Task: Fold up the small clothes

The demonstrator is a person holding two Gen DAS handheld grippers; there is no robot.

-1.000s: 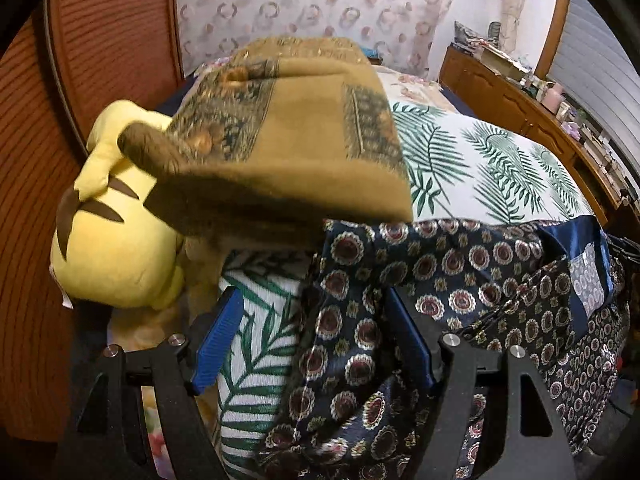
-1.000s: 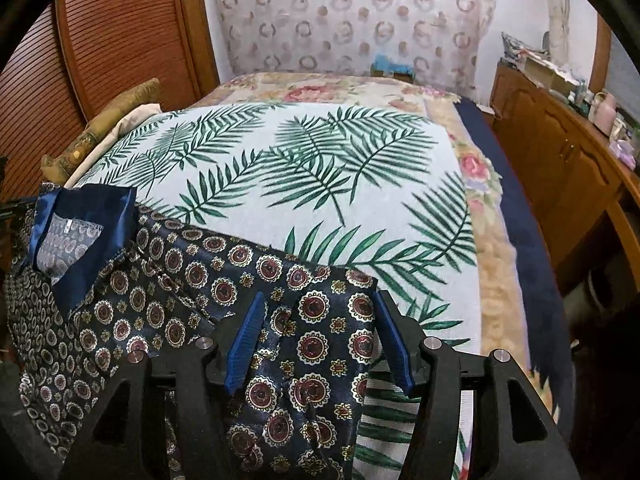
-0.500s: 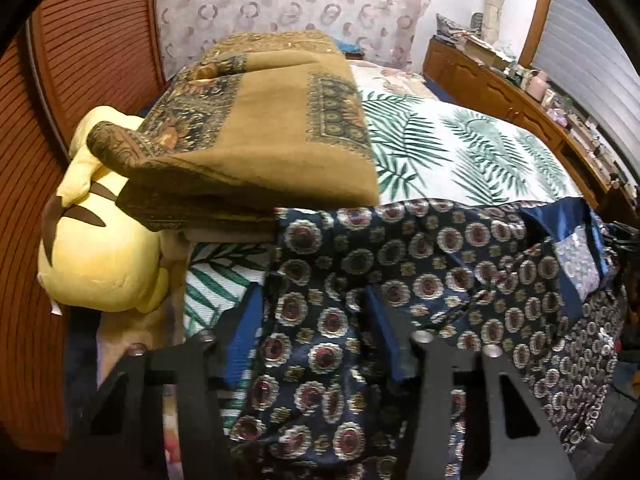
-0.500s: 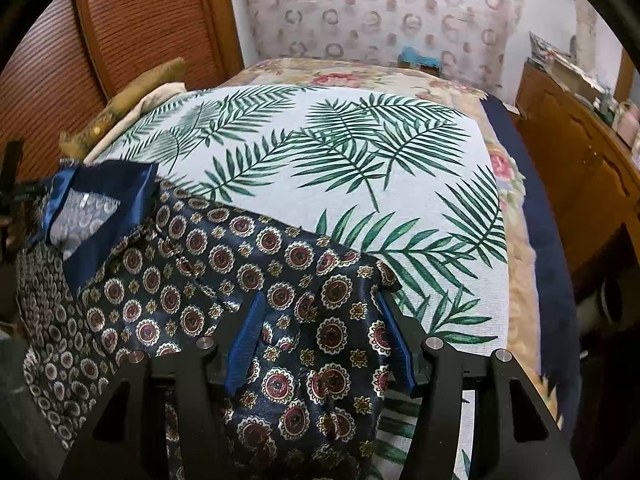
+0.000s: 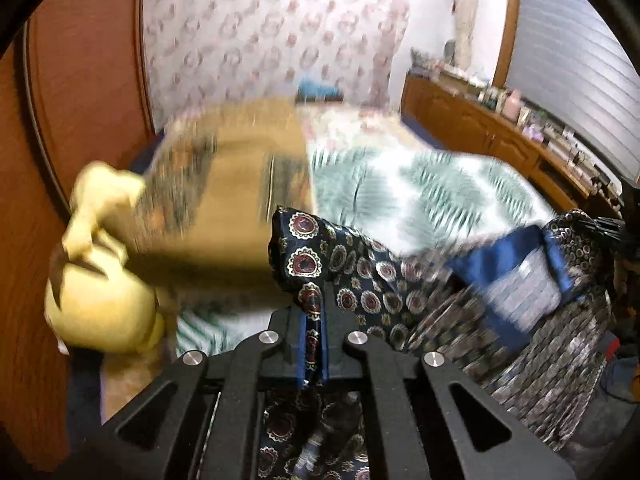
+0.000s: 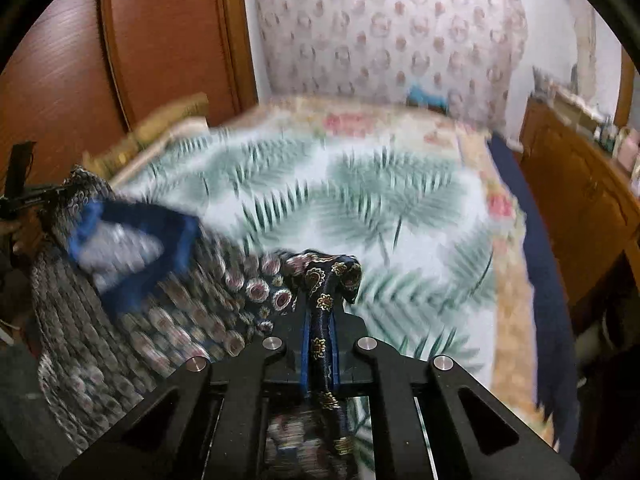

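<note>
With both views smeared by blur, I read what I can. My left gripper [image 5: 313, 332] has its jaws pinched tight on a fold of the dark patterned shirt [image 5: 360, 276]; fabric bunches up just past the tips and trails off to the rt, blue collar lining showing. My right gripper [image 6: 320, 344] is likewise clamped on the same shirt [image 6: 320, 280], cloth knotted above the tips, rest draping to the lft. Beyond both jaws lies the palm-leaf bedspread [image 6: 360, 200]. Lft of my left jaws: a yellow plush [image 5: 96, 280] w/ a brown folded blanket [image 5: 224, 184] next to it.
</note>
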